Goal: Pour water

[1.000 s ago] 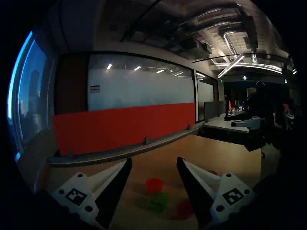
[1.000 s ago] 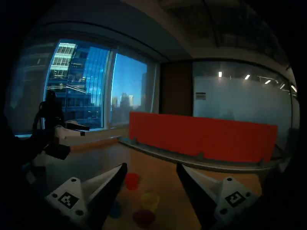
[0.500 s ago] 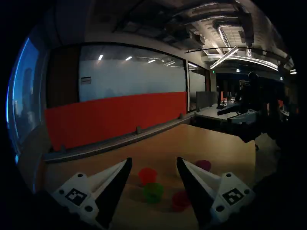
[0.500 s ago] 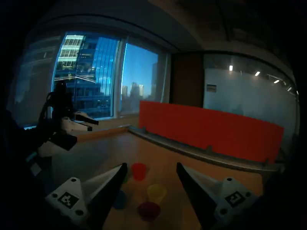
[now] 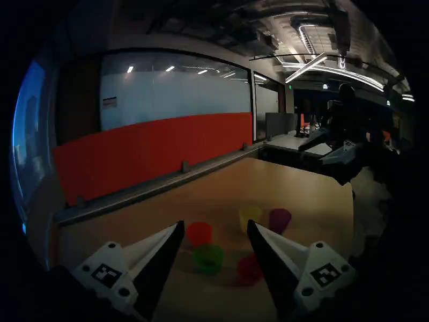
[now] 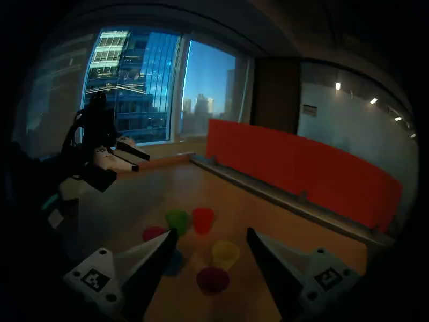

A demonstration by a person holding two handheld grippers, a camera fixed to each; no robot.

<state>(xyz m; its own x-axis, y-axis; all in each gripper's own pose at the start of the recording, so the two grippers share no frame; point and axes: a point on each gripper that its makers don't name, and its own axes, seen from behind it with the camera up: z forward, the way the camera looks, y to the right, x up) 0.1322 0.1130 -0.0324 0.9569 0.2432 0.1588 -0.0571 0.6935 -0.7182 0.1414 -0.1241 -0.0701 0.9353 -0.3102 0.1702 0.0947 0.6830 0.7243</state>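
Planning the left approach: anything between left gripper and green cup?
Nothing: bare table between left gripper and green cup, per right gripper view.

Wooden table [image 6: 161, 189] with a light brown top, dim and shadowed. Along its far edge, a grey rail [image 6: 268, 192] carrying a red screen [image 6: 322, 172]. On the bare wood, six small cups, upright, in a loose cluster: green cup [image 6: 177, 220] and red cup [image 6: 203, 219] just beside each other, farthest off; pink cup [image 6: 154, 233] left of the green; yellow cup [image 6: 226, 253] nearer; purple cup [image 6: 213, 279] nearest; blue cup [image 6: 175, 262] left of the yellow, partly hidden.
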